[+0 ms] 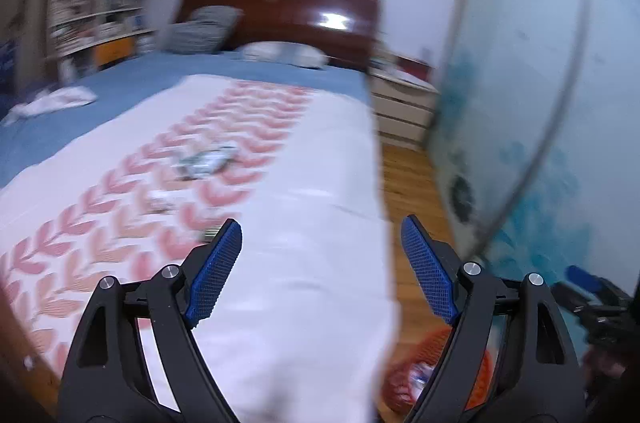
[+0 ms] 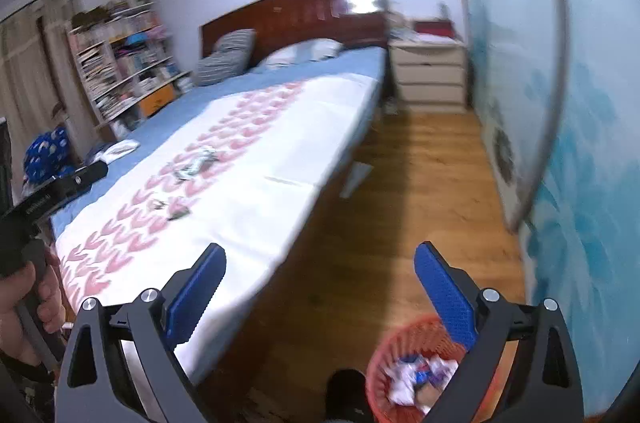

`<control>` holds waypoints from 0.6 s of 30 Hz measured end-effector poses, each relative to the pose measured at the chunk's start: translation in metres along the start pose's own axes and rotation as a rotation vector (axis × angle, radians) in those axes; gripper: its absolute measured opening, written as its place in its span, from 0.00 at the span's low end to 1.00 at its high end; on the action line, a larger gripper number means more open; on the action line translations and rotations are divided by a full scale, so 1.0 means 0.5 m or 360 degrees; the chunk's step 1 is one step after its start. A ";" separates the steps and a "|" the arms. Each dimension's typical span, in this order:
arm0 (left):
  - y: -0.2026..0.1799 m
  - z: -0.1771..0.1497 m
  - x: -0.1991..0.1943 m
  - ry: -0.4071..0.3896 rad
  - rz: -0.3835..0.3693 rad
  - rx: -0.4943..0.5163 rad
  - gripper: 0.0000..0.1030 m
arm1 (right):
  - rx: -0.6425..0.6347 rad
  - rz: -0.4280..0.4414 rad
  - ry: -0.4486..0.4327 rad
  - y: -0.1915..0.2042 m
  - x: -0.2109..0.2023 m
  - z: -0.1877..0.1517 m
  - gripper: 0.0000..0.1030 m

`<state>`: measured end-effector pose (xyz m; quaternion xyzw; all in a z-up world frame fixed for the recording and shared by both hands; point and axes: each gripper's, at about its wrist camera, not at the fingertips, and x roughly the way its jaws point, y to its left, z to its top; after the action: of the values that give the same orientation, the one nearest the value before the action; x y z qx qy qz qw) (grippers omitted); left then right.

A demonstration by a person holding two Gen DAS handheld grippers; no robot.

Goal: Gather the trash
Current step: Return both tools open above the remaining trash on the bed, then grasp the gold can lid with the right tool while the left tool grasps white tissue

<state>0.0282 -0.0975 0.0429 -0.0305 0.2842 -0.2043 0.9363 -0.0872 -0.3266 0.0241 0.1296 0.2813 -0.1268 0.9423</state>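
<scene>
labels: none readable (blurred) | wrappers (image 2: 196,165) on bed (image 2: 280,159) | basket (image 2: 384,351): trash

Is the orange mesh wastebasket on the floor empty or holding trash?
Holding trash: the orange mesh wastebasket stands upright beside the bed, with crumpled white and blue wrappers inside.

Crumpled paper scraps (image 2: 196,165) lie mid-way along the white patterned bedspread (image 2: 256,191). Right of the bed, near on the wooden floor (image 2: 420,191), stands an orange mesh wastebasket (image 2: 404,339) with wrappers inside. A white drawer chest (image 2: 430,75) stands far right.

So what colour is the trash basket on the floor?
Orange-red mesh basket, clearest in the right wrist view.
</scene>
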 end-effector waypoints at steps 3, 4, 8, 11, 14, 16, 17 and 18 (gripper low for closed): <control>0.115 0.002 0.008 0.0010 0.0111 -0.0116 0.79 | -0.0107 0.0086 -0.0031 0.096 0.041 0.041 0.91; 0.163 -0.001 0.014 0.0014 0.0169 -0.0163 0.79 | -0.0153 0.0124 -0.0038 0.135 0.063 0.055 0.91; 0.284 -0.013 0.027 0.0054 0.0316 -0.0304 0.79 | -0.0304 0.0254 -0.0012 0.283 0.177 0.091 0.93; 0.363 -0.029 0.039 0.0109 0.0389 -0.0414 0.79 | -0.0417 0.0307 0.0046 0.393 0.287 0.094 0.93; 0.411 -0.043 0.054 0.0153 0.0411 -0.0495 0.79 | -0.0501 0.0364 0.0165 0.491 0.426 0.081 0.93; 0.432 -0.050 0.061 0.0186 0.0419 -0.0533 0.79 | -0.0513 0.0385 0.0227 0.532 0.497 0.074 0.93; 0.442 -0.053 0.068 0.0199 0.0420 -0.0555 0.79 | -0.0525 0.0367 0.0267 0.553 0.542 0.065 0.93; 0.452 -0.056 0.069 0.0206 0.0419 -0.0572 0.79 | -0.0526 0.0368 0.0288 0.560 0.565 0.061 0.93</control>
<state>0.1214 0.0968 -0.0377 -0.1462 0.3770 -0.0282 0.9142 0.2441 -0.1217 -0.0620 0.0157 0.3649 0.0421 0.9300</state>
